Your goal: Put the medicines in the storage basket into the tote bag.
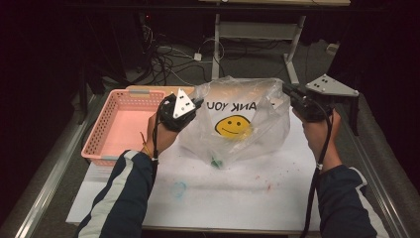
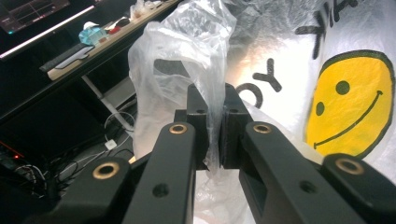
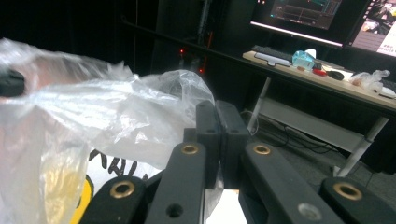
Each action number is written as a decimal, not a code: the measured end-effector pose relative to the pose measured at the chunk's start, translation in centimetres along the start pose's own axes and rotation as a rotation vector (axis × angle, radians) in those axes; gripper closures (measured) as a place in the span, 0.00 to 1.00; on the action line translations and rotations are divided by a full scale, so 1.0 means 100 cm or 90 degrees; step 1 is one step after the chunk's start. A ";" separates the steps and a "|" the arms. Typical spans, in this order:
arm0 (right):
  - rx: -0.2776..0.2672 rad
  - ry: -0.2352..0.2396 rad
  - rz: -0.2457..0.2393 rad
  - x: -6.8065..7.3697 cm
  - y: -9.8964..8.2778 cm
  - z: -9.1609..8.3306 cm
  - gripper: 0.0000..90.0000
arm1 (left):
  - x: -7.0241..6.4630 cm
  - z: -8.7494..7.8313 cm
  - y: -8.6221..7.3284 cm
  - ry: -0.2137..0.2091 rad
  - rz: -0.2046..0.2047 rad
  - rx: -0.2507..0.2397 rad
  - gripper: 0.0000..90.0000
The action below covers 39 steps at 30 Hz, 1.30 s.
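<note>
A clear plastic bag (image 1: 237, 121) with a yellow smiley face and black lettering hangs stretched between my two grippers above the white sheet. My left gripper (image 1: 198, 103) is shut on the bag's left handle (image 2: 215, 93); the thin film runs up between its black pads. My right gripper (image 1: 288, 90) is shut on the bag's right edge (image 3: 163, 107), the plastic trailing away to the left of its jaws. Something small and green (image 1: 216, 161) shows at the bag's bottom corner, which touches the sheet.
A pink mesh basket (image 1: 106, 126) stands at the table's left. The white sheet (image 1: 237, 188) covers the table, with faint coloured marks on it. Metal rails (image 1: 54, 173) line the table's sides. Beyond the far edge are cables on the floor and a desk frame (image 1: 257, 29).
</note>
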State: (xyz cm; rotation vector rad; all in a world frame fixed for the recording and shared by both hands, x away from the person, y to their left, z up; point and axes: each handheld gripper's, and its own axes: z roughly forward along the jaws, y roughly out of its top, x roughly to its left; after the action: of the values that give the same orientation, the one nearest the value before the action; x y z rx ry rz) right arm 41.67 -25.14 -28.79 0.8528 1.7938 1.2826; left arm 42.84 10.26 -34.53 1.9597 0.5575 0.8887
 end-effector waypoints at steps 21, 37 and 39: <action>-0.071 -0.009 0.004 -0.003 0.065 -0.028 1.00 | 0.050 -0.032 0.058 0.113 -0.052 -0.083 0.95; -0.087 -0.049 0.015 -0.024 0.085 -0.047 1.00 | 0.064 -0.042 0.069 0.120 -0.073 -0.094 0.86; -0.076 -0.050 0.014 -0.024 0.081 -0.042 1.00 | 0.059 -0.036 0.066 0.112 -0.064 -0.081 0.85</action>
State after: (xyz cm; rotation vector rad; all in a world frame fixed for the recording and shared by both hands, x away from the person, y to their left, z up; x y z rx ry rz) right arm 39.94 -26.82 -19.65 0.8457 1.6345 1.3377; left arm 44.07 12.83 -25.44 1.7348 0.6782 1.0128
